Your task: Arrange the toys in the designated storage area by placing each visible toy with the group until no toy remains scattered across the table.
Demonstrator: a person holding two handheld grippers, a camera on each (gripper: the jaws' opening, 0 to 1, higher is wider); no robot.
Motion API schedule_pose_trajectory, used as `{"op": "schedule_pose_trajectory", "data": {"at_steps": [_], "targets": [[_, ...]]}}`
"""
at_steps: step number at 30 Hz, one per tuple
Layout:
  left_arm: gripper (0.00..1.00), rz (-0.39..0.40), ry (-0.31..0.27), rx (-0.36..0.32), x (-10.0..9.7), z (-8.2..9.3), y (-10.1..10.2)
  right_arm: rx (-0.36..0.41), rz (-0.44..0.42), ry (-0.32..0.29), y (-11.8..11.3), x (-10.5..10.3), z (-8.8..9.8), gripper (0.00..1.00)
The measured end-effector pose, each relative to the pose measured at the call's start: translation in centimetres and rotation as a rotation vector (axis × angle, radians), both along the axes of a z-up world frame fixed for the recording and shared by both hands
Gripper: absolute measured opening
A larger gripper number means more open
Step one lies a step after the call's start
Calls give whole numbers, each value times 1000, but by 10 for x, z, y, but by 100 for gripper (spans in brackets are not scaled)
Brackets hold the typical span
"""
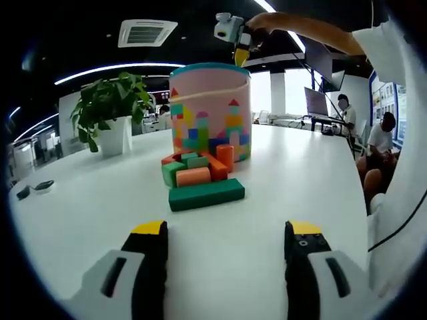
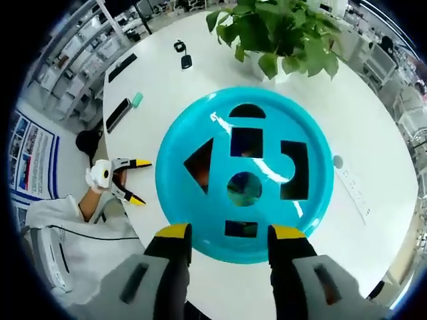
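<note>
— Blocks [image 1: 200, 175] lie in a small heap on the white tabletop [image 1: 293, 180], straight ahead of the left claw [image 1: 227, 233], touching the foot of the pink bucket [image 1: 210, 110]. Longest one is the green block [image 1: 206, 194], nearest to the claw.

— And the left claw itself?

— Released, jaws wide apart, nothing between them. The right claw [image 2: 230, 233] is also released; it hangs above the bucket's blue lid [image 2: 244, 175] with the shape holes. A potted plant [image 2: 277, 33] stands beyond the lid.

Bare white table [image 1: 300, 173] ahead of the blocks [image 1: 200, 175], bucket [image 1: 210, 110] (lidded) behind, plant [image 1: 110, 110] left
</note>
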State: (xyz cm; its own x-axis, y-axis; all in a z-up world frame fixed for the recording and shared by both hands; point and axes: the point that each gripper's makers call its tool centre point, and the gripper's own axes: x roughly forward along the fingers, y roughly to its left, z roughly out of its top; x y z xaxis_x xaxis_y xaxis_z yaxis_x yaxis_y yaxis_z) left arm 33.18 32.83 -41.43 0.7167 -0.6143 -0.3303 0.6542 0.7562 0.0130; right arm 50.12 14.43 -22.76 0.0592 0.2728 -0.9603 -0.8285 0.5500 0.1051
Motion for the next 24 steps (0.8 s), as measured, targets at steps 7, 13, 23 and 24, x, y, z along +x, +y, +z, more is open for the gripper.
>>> {"op": "schedule_pose_trajectory", "data": {"at_steps": [7,13,23,24], "targets": [[73,1,3,-1,1,0,0,125,-8,-54,9,4,12,47],[73,-1,4,-2,1,-1,0,236,13,-123,11,-6,15,50],[73,0,8,-4,1,-1,0,486,14,-290,11,-13,47,50],[73,0,8,-4,1,-1,0,521,28,-315,12,-18,52,50]]}}
